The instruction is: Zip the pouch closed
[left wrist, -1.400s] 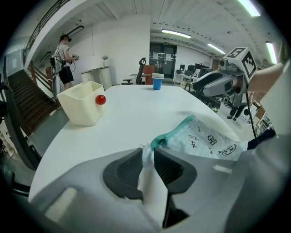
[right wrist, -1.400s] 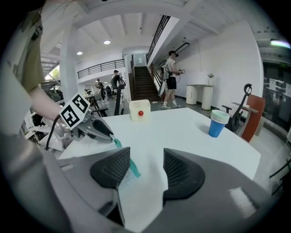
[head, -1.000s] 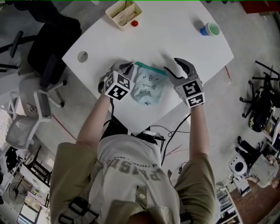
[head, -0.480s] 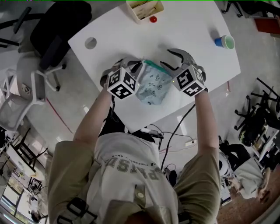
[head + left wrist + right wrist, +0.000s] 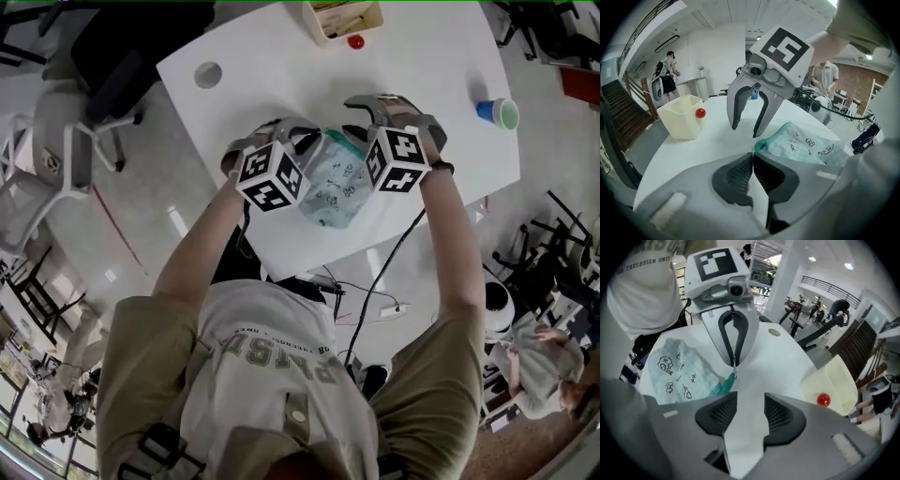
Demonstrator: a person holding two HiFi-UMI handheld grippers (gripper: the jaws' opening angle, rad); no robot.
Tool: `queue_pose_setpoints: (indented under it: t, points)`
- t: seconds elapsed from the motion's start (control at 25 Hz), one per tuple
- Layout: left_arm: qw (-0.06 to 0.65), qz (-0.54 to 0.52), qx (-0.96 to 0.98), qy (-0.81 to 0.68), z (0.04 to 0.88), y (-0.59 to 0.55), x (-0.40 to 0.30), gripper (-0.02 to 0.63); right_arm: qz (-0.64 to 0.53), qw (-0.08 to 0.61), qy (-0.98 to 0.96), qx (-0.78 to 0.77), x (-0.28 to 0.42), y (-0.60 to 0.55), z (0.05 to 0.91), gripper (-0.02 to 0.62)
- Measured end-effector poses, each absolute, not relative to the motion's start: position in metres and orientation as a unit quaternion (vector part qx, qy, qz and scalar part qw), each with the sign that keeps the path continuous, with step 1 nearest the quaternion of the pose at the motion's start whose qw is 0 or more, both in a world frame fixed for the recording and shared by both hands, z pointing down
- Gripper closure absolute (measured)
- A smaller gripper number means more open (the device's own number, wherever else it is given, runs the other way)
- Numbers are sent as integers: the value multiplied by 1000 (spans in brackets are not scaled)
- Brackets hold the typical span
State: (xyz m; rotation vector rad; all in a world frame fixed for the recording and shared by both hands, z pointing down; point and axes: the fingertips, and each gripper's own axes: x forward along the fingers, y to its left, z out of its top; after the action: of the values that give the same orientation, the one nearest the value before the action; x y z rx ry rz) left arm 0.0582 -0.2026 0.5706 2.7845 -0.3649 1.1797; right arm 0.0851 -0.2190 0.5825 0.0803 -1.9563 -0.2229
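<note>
The pale mint pouch (image 5: 336, 184) with small doodles lies on the white table (image 5: 281, 56) between my two grippers. Its teal zip edge (image 5: 721, 386) runs to the corner under my left gripper (image 5: 302, 139). In the left gripper view, the left gripper (image 5: 752, 153) is shut on that corner, with the pouch (image 5: 806, 145) lying to the right. My right gripper (image 5: 360, 120) hangs over the table just beyond the pouch's top edge, facing the left one. Its jaws (image 5: 750, 399) are open and have just been closing, with only bare table between them.
A cream bin (image 5: 342, 19) stands at the table's far edge with a red ball (image 5: 355, 41) beside it. A blue and green cup (image 5: 497, 112) is at the far right. A round cable hole (image 5: 208, 75) lies at the left. Office chairs (image 5: 103, 103) stand off the left edge.
My right gripper has swung left and down toward the pouch's top edge, rolling its wrist, and its jaws have narrowed. The left gripper has stayed on the pouch's corner.
</note>
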Motion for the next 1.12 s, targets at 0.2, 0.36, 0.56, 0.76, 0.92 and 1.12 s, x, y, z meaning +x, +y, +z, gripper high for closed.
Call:
queue_pose_setpoints:
  t: [0.2, 0.36, 0.56, 0.76, 0.92, 1.12]
  points:
    - [40, 383, 917, -107, 567, -201, 61, 589, -129, 574, -807, -58, 77, -211, 593, 425]
    - [31, 382, 919, -96, 568, -201, 64, 589, -125, 582, -795, -119, 74, -202, 596, 431]
    - [24, 379, 920, -93, 569, -202, 65, 589, -142, 588, -779, -166, 71, -197, 602, 443]
    - [23, 377, 921, -96, 569, -203, 67, 591, -164, 598, -763, -181, 76, -195, 615, 479]
    - [21, 375, 922, -96, 569, -204, 67, 591, -165, 595, -765, -186, 74, -193, 616, 508]
    - [19, 375, 922, -97, 568, -205, 66, 591, -166, 592, -766, -188, 74, -191, 613, 555]
